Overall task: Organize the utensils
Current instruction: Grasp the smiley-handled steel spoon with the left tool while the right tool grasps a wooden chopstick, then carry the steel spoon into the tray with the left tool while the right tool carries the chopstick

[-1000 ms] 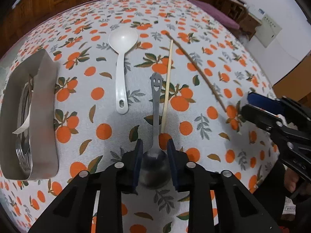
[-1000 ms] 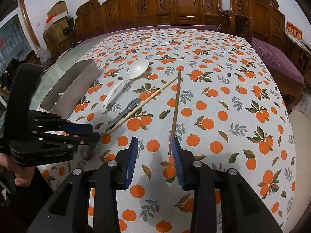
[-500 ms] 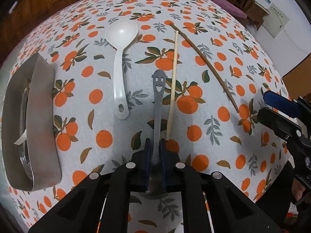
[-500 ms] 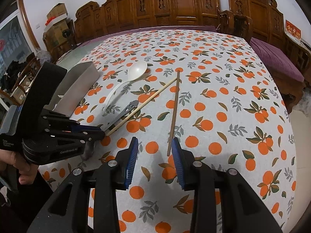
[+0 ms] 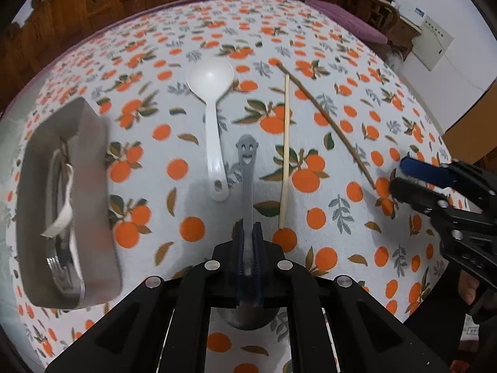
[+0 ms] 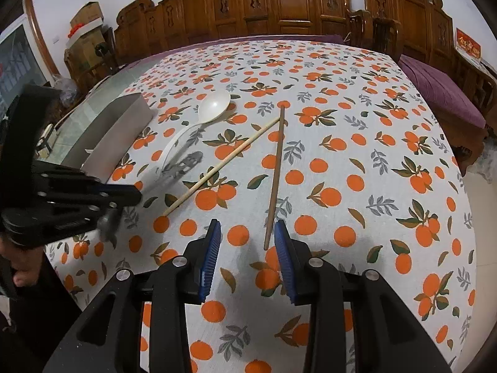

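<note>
The step in hand is judged to be the pick-up of the grey metal spoon with a smiling face cut into its handle end (image 5: 247, 168): its neck is clamped between the closed blue pads of the left gripper (image 5: 247, 250), the bowl is seen below the fingers and the handle projects forward over the orange-patterned tablecloth (image 5: 326, 248). Whether the bowl is clear of the cloth cannot be told. The right gripper (image 6: 247, 250) is held with its jaws partly apart and nothing between the pads; the near end of the dark brown wooden chopstick (image 6: 275, 174) lies on the cloth just ahead of them. The pale bamboo chopstick (image 5: 285, 152) lies just beside the spoon handle, and the white plastic ladle-shaped spoon (image 5: 214, 118) lies on the other side, both on the cloth. The rectangular stainless-steel tray (image 5: 93, 186) stands at the left edge of the table, with metal cutlery and a white utensil already inside. The next move is judged to call for the spoon to be raised level, carried leftwards over the tray's near wall, and released only once it is lined up with the tray's length, so that the handle is not caught on the rim.
</note>
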